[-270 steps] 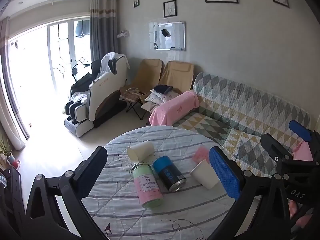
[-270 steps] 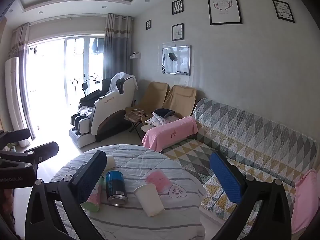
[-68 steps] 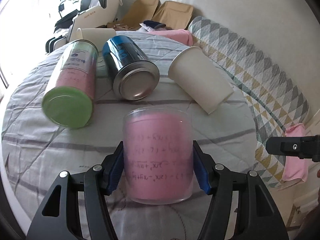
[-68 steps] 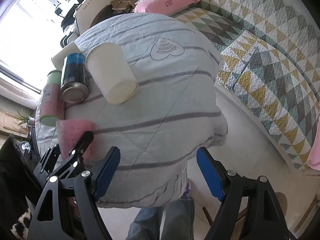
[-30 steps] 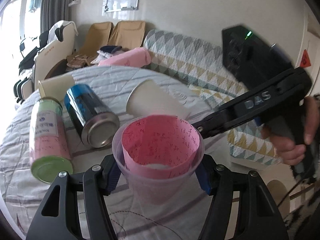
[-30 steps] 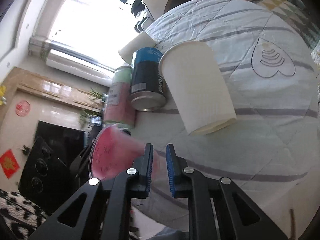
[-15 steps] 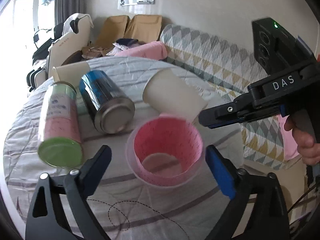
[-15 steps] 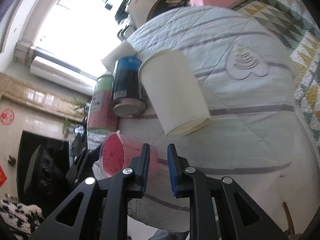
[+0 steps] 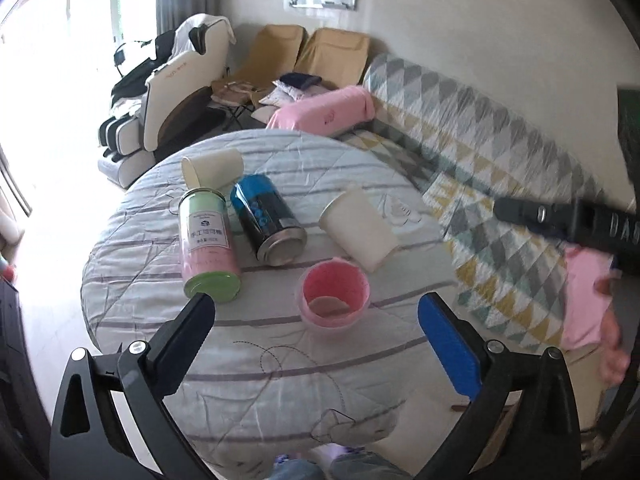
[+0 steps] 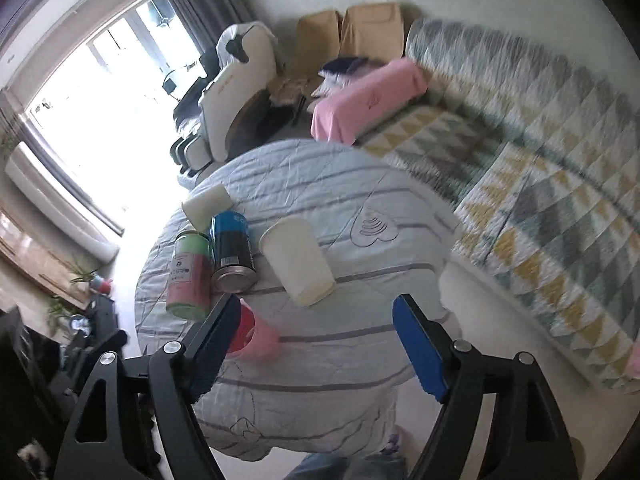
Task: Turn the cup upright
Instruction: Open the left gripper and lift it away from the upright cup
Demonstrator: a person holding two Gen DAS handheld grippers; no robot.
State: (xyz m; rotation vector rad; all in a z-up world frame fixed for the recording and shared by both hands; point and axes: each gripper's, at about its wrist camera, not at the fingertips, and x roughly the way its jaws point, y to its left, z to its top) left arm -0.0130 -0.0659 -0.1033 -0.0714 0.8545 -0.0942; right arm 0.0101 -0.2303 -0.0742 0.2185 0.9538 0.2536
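Observation:
The pink cup [image 9: 333,297] stands upright on the round quilted table [image 9: 256,364], its mouth up, near the front. In the right wrist view the cup [image 10: 256,338] is partly hidden behind my left finger. My left gripper [image 9: 316,344] is open and empty, pulled back above the table's near side. My right gripper [image 10: 316,344] is open and empty, raised over the table's near edge; its body shows at the right of the left wrist view [image 9: 576,220].
A white paper cup [image 9: 360,236] lies on its side behind the pink cup. A blue can [image 9: 268,220], a green-lidded pink canister [image 9: 206,248] and another white cup [image 9: 212,166] lie to the left. A patterned sofa [image 9: 500,152] is at the right.
Both grippers have let go of the pink cup and drawn back and up. The right gripper opened. The cup now stands free on the table.

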